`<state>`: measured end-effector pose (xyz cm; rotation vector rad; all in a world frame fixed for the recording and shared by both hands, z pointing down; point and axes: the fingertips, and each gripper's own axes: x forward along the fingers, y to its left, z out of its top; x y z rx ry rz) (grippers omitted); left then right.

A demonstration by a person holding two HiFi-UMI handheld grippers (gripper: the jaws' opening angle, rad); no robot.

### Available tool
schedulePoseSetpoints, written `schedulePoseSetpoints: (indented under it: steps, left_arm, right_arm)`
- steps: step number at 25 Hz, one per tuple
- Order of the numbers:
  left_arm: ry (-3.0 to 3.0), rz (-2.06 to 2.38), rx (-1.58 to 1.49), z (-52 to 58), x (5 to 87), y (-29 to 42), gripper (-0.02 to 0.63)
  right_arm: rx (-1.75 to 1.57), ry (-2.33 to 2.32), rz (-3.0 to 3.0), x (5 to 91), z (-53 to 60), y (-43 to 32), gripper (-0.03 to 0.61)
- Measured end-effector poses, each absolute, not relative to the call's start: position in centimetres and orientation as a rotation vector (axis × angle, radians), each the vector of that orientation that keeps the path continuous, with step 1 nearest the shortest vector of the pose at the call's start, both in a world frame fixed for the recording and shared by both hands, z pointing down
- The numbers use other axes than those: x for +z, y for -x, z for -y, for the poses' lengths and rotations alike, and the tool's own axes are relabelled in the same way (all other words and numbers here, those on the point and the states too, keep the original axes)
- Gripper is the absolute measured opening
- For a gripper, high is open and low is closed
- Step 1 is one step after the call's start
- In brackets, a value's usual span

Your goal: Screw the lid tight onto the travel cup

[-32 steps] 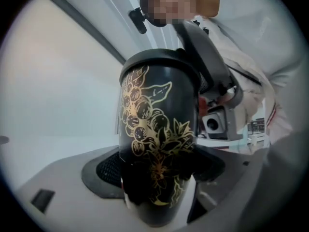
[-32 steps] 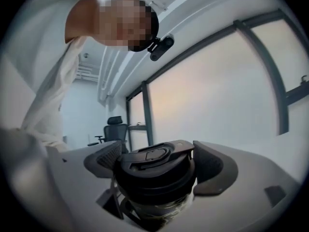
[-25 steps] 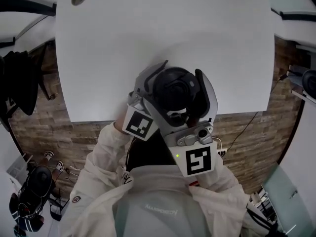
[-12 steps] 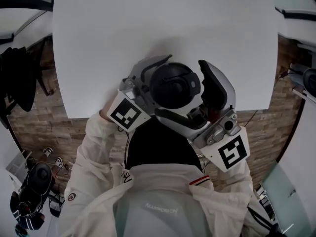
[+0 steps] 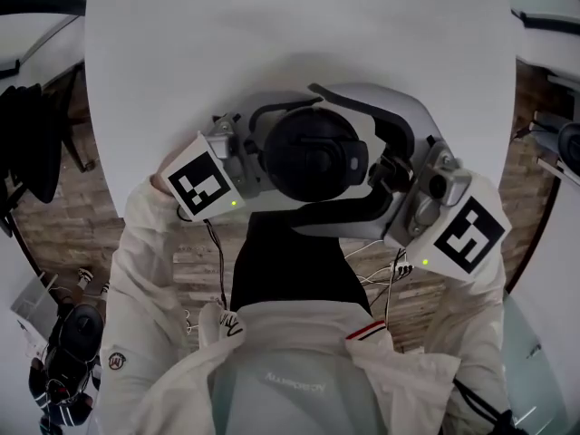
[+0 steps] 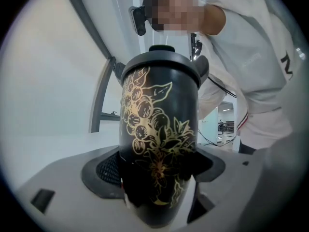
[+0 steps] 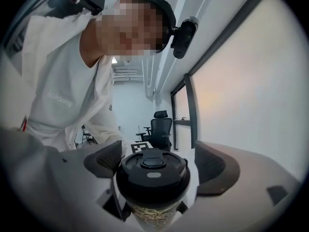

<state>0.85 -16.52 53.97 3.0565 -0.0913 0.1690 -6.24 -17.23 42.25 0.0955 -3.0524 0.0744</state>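
Left gripper (image 6: pixel 158 170) clamps the cup (image 6: pixel 159 120) by its base. Right gripper (image 7: pixel 160 163) straddles the lid (image 7: pixel 153 173), pads clear. If it closes off-centre, twisting could tilt the lid, cross-threading it.

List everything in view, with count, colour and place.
travel cup: one, black with gold flower pattern, in the left claw
lid: one, black, on the cup
table: one, white, ahead of the person
office chair: one, black, far background
floor: brown brick pattern, below the table
cables: several, white, near the right claw
jacket: one, white, on the person
left claw: one, grey, shut on the cup body
right claw: one, grey, jaws apart round the lid
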Motion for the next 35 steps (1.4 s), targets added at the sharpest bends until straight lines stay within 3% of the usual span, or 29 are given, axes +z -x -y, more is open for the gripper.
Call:
schedulePoseSetpoints:
  steps: [8,35]
  left_arm:
    - [-3.055,0.248,0.181,17.8,54.4,1.6,0.400]
    - [-2.975,0.858,0.303,15.1,53.6,-6.7,0.400]
  right_arm:
    - [0.095,-0.260,3.079,42.8,18.3,8.8,0.419]
    - [0.090,-1.136,2.896,41.5,14.6,-0.7,0.408]
